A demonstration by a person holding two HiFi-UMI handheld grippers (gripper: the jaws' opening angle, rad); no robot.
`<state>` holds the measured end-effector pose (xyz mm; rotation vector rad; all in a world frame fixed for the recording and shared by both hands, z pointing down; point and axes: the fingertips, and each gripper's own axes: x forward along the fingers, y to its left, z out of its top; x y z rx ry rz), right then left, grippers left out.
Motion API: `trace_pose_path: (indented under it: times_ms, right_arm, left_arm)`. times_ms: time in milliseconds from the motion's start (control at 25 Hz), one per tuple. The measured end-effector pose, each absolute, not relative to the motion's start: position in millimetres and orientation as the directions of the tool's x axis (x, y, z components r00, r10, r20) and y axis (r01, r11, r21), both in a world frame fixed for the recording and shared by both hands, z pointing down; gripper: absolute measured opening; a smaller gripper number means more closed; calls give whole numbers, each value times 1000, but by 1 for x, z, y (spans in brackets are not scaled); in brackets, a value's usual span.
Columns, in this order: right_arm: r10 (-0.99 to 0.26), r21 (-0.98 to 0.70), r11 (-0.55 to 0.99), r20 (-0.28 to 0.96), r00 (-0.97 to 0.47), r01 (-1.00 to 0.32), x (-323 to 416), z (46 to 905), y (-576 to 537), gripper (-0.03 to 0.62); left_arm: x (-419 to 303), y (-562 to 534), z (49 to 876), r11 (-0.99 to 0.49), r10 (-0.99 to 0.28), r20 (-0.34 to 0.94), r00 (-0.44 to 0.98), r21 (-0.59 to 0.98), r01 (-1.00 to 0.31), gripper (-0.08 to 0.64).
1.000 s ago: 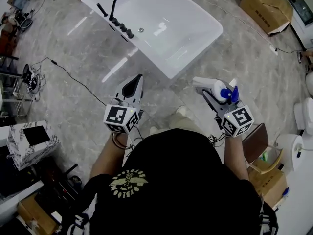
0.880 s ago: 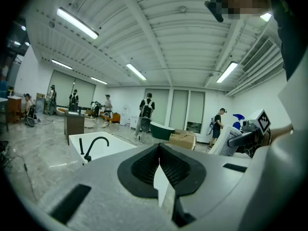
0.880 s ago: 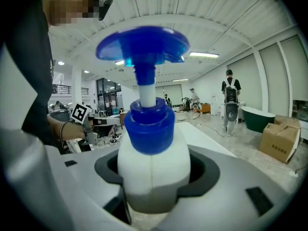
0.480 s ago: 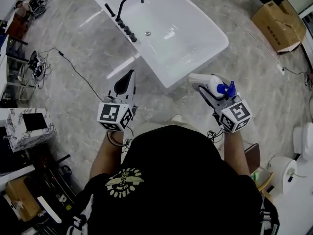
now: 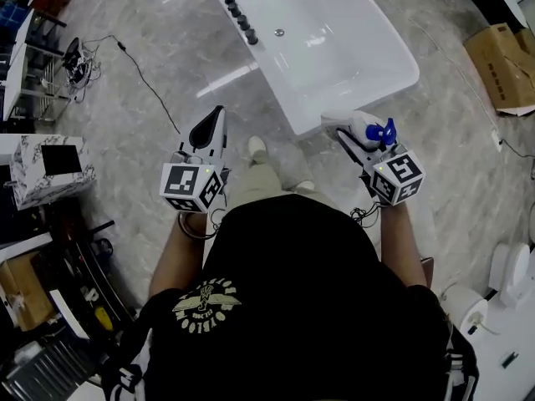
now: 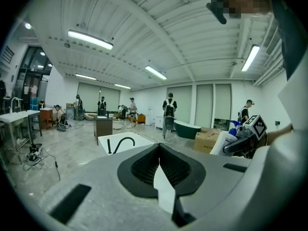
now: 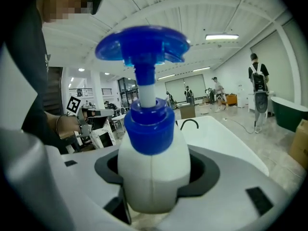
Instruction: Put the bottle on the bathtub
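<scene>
The white bathtub [image 5: 351,53] with a black faucet [image 5: 236,7] lies on the grey floor just ahead of me; it also shows as the bathtub [image 6: 126,142] and the bathtub [image 7: 226,141] in the two gripper views. My right gripper [image 5: 347,137] is shut on a white pump bottle [image 5: 358,127] with a blue pump head [image 7: 142,44], held in the air near the tub's near end. The bottle body [image 7: 153,170] sits squeezed between the jaws. My left gripper [image 5: 216,120] is shut and empty, left of the tub's end, with the tips of this left gripper [image 6: 159,150] touching.
A cardboard box [image 5: 506,61] stands right of the tub. A marbled white box [image 5: 46,170] and shelves sit at the left, with a black cable [image 5: 142,69] across the floor. White toilets [image 5: 506,278] stand at the lower right. Several people [image 6: 169,110] stand far off.
The person has walked closer to the tub: its near end now lies between and just ahead of the grippers. The bottle stays held in the right gripper; the left stays shut.
</scene>
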<state>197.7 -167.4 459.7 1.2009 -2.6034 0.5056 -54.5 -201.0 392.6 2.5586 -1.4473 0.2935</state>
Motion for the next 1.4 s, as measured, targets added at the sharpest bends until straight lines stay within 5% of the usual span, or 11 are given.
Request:
trace_pose_path:
  times_ms: [640, 1400]
  right_arm:
    - [-686, -241, 477, 500, -529, -845, 167, 573, -247, 267]
    - [-556, -174, 482, 696, -453, -859, 128, 764, -286, 267]
  left_arm:
    - [-53, -323, 404, -654, -712, 296, 637, 50, -754, 9]
    - [-128, -341, 434, -583, -735, 434, 521, -10, -813, 9]
